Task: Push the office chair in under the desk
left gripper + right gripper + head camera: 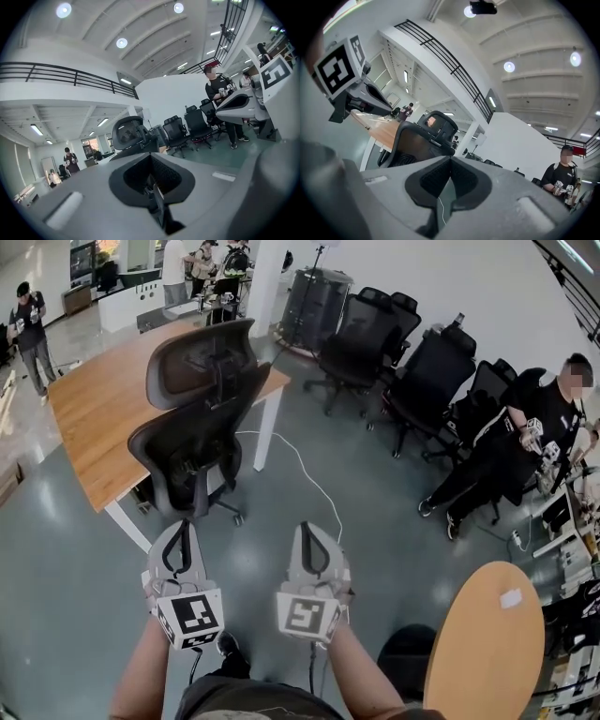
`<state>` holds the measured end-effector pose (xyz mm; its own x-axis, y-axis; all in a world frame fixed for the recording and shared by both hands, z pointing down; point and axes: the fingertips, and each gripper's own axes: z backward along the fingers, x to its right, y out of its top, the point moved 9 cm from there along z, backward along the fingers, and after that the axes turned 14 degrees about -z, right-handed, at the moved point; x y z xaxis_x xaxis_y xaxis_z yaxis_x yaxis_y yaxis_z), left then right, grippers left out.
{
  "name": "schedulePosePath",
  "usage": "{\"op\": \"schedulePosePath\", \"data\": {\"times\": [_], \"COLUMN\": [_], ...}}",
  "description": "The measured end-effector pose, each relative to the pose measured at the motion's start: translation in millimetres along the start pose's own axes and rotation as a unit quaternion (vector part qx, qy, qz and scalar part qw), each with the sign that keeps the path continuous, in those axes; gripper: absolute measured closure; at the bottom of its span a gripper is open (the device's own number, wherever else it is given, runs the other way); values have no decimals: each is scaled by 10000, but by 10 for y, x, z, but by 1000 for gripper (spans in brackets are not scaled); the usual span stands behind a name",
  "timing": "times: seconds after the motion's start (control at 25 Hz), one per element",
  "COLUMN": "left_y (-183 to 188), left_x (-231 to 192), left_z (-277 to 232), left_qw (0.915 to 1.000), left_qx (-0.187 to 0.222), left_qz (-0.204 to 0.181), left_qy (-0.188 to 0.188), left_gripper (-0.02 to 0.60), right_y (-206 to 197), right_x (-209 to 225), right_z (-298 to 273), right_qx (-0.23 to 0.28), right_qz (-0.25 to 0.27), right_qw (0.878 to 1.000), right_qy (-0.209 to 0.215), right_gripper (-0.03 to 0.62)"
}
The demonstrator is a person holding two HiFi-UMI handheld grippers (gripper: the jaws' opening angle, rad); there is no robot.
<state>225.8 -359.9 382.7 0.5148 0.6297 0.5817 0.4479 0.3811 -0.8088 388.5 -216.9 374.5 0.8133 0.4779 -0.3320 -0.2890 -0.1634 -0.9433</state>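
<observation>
At the upper left of the head view a standing person (30,326) is on the far side of the wooden counter (98,418), which runs diagonally across the left half of the frame on white legs. The black office chair (199,413) stands at the counter's near long edge, close to its right corner, with its mesh back and headrest turned toward the camera. Whether the seat reaches under the top cannot be told.

Low in the frame, the left gripper (181,524) is fully closed with nothing between its jaws. It points at the chair and is apart from it, over bare floor. Just to its right the right gripper (307,526) is likewise closed and empty. A white cable (302,472) trails over the floor between the chair and the grippers.

Further right, a row of black chairs (394,348) lines the wall, a seated person (520,442) is at the right edge, and a round wooden table (487,643) fills the lower right corner.
</observation>
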Motion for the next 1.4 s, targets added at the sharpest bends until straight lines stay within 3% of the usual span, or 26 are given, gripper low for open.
{"op": "schedulePosePath", "data": {"times": [0.36, 0.6, 0.8, 0.96, 1.4], "left_y": [264, 322, 389, 504, 317], "left_x": [334, 527, 617, 624, 445], "left_z": [894, 1571, 1973, 2156, 2264], "left_qw": [9989, 9983, 9974, 9951, 9940], "left_qx": [132, 99, 80, 374, 384], "left_qz": [454, 552, 701, 918, 1017], "left_qy": [44, 137, 128, 8, -155], "left_gripper": [565, 565, 565, 565, 565], "right_y": [14, 145, 219, 272, 356], "right_x": [175, 127, 92, 159, -143], "right_z": [913, 1559, 1926, 2096, 2093], "right_qx": [168, 679, 669, 660, 545], "right_qz": [11, 299, 266, 112, -52], "right_qw": [9995, 9965, 9958, 9964, 9969], "right_qy": [268, 379, 565, 529, 569], "right_gripper": [603, 603, 603, 603, 604]}}
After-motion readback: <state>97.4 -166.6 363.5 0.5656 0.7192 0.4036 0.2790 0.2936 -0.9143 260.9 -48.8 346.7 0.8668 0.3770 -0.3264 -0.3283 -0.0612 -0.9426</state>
